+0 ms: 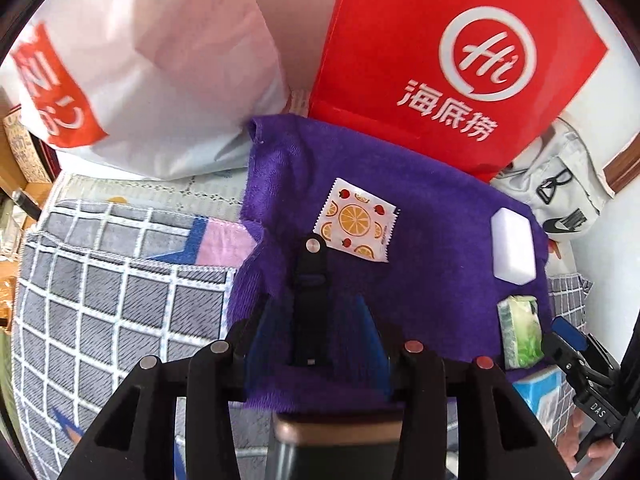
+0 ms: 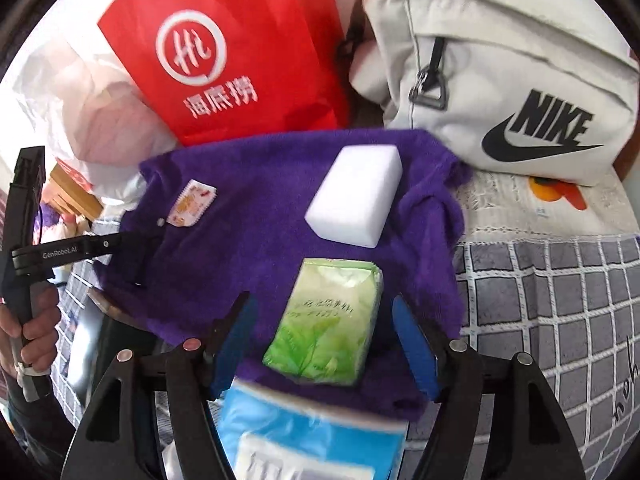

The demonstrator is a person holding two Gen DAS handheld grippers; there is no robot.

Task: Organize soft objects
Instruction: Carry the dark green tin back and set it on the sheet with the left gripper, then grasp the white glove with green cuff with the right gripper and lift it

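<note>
A purple towel [image 1: 420,216] lies spread on the bed. On it sit an orange-print sachet [image 1: 357,220], a white sponge block [image 1: 514,246] and a green tissue pack [image 1: 520,332]. My left gripper [image 1: 316,308] is open, and a black clip-like piece [image 1: 310,280] lies on the towel between its blue fingers, with gaps on both sides. In the right wrist view my right gripper [image 2: 320,302] is open and straddles the green tissue pack [image 2: 328,320] without pressing it. A blurred blue tissue pack [image 2: 312,428] lies just below it. The white sponge [image 2: 356,196] and the sachet [image 2: 192,204] lie farther back.
A red paper bag [image 1: 452,64] and a white plastic bag [image 1: 160,72] stand behind the towel. A pale grey Nike bag [image 2: 500,80] leans at the back right. A grey checked blanket [image 1: 100,300] covers the bed. A hand [image 2: 36,328] holds the left gripper's handle.
</note>
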